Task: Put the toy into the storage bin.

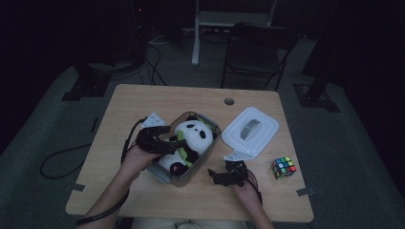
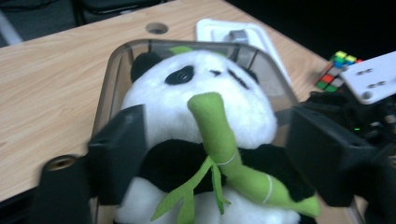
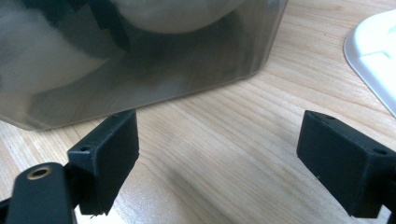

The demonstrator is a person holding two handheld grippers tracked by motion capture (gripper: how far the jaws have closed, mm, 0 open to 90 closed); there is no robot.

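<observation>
Black jaws of the left gripper (image 2: 210,158) stand wide apart on either side of the plush panda (image 2: 201,116), one against its left flank and the other off its right, so the claw straddles the toy without pinching it; whether the pads touch the fur cannot be told. That spread suits a soft, bulky body: the jaws need room to pass the belly before they can squeeze. The panda sits on its back in the clear plastic container (image 2: 114,70), head toward the far wall, with the green bamboo stalk (image 2: 233,158) slanting across its chest between the jaws.

From the high view, the left gripper (image 1: 165,140) hangs over the near end of the container (image 1: 210,148), directly above the panda (image 1: 193,136). The right gripper (image 1: 228,175) rests low on the wooden table (image 1: 143,100), just beside the container's near corner, jaws released and holding nothing, probably waiting to steady the box. Beyond it the white lid (image 1: 250,131) lies handle up, well clear of the opening, and the Rubik's cube (image 1: 283,167) sits apart near the table's right edge.
</observation>
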